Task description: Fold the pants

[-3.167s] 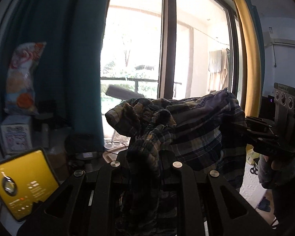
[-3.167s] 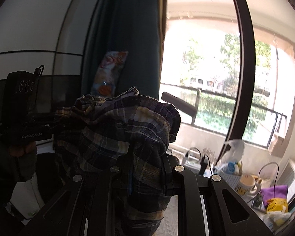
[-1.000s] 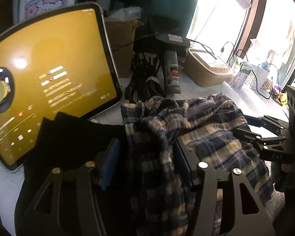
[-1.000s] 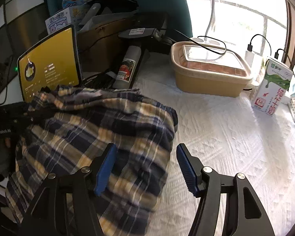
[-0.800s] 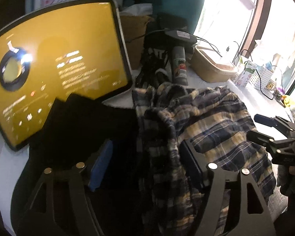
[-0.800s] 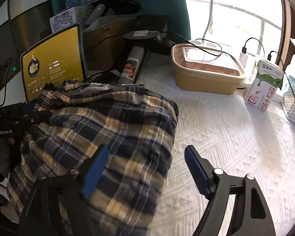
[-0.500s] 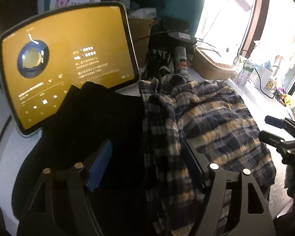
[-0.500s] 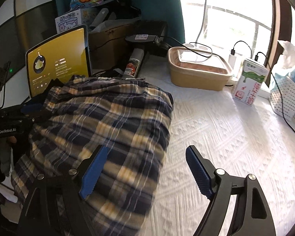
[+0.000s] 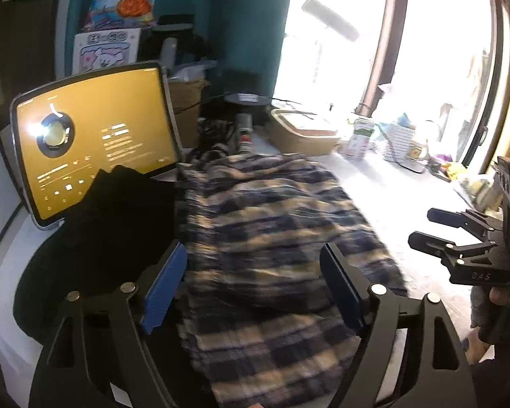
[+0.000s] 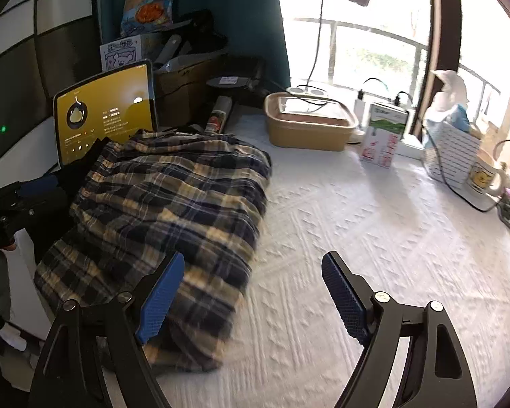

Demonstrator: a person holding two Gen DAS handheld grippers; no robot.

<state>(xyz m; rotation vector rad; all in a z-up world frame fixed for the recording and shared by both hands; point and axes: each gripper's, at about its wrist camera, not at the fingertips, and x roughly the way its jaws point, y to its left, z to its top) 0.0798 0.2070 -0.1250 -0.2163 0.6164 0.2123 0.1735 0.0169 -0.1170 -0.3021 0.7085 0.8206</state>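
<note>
The plaid pants (image 9: 275, 238) lie in a folded heap on the white textured table cover (image 10: 374, 238), also seen in the right wrist view (image 10: 166, 204). My left gripper (image 9: 255, 289) is open and empty, raised over the near end of the pants. My right gripper (image 10: 251, 292) is open and empty, above the right edge of the pants; it also shows in the left wrist view (image 9: 431, 227). A black garment (image 9: 112, 224) lies to the left of the pants.
A tablet with a yellow screen (image 9: 91, 142) stands behind the black garment. A tan lidded box (image 10: 309, 122), a milk carton (image 10: 384, 136), a white basket (image 10: 455, 149), a mug (image 10: 486, 176) and cables line the window side.
Both grippers held the pants up in the air, then lowered them onto the table and let go. Both have since pulled back and up, jaws wide.
</note>
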